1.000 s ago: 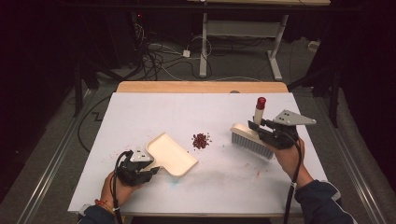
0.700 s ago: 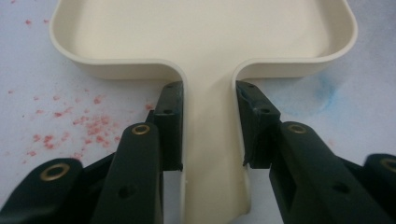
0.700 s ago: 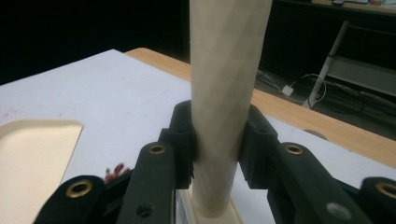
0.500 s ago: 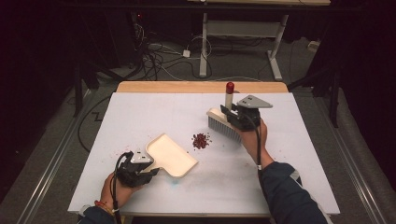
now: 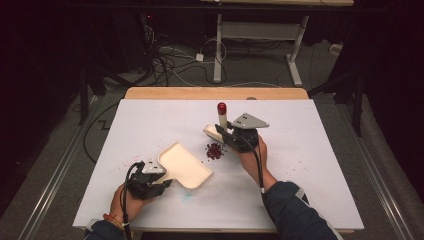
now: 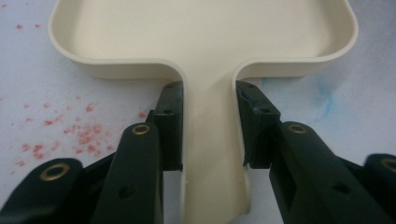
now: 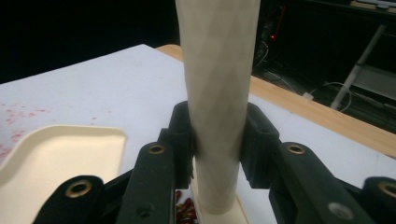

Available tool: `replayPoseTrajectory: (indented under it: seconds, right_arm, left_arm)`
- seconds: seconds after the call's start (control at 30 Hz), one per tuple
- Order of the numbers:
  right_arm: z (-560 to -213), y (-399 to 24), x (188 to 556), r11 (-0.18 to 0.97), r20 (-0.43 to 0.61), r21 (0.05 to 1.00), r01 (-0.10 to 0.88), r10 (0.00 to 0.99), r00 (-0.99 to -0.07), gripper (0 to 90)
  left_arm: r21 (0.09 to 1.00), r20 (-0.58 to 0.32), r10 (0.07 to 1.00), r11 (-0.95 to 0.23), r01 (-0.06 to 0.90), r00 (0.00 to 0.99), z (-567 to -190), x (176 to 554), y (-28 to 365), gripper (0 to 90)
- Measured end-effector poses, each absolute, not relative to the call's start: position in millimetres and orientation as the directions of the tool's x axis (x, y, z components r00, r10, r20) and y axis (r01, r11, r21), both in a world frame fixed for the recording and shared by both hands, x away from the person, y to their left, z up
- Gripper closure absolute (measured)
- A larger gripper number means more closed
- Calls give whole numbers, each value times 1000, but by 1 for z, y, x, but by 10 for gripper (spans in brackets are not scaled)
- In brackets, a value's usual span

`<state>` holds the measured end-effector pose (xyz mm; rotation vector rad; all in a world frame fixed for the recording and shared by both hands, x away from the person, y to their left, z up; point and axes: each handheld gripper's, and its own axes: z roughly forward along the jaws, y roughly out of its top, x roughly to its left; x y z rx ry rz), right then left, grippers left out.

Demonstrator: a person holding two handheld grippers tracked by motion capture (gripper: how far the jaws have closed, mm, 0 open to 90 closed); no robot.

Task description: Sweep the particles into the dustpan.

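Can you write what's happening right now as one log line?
left gripper: shut on dustpan handle | right gripper: shut on brush handle | red bits: beside brush, outside dustpan

The left gripper sits low near the table's front left, held in the person's left hand. Its two black jaws are closed flat against the sides of a cream dustpan handle. The right gripper is farther forward, near the middle. The right hand holds it, forearm angled in from the lower right, jaws clamped on an upright brush handle.
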<state>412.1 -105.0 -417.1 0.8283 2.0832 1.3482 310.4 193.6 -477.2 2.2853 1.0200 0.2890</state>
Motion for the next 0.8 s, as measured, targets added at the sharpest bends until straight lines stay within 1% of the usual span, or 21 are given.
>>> replayPoseTrajectory:
  seconds: [0.07,0.27,0.43,0.53,0.8]
  right_arm:
    - [-417,-102,407,308,-76,926,217,717,-693,703]
    - [-418,-89,396,314,-68,925,216,694,-717,700]
    - [-419,-81,388,309,-66,927,215,696,-715,700]
    - [-417,-76,381,311,-60,927,211,678,-733,703]
    - [-417,-68,369,336,-75,919,205,662,-746,699]
  left_arm:
    - [613,-48,733,-515,599,679,-477,311,192,635]
    - [613,-44,724,-524,591,689,-478,312,181,635]
    - [613,-37,725,-527,589,688,-478,313,171,634]
    - [613,-35,726,-527,588,687,-478,315,166,635]
    - [613,-40,725,-525,590,688,-478,317,162,634]
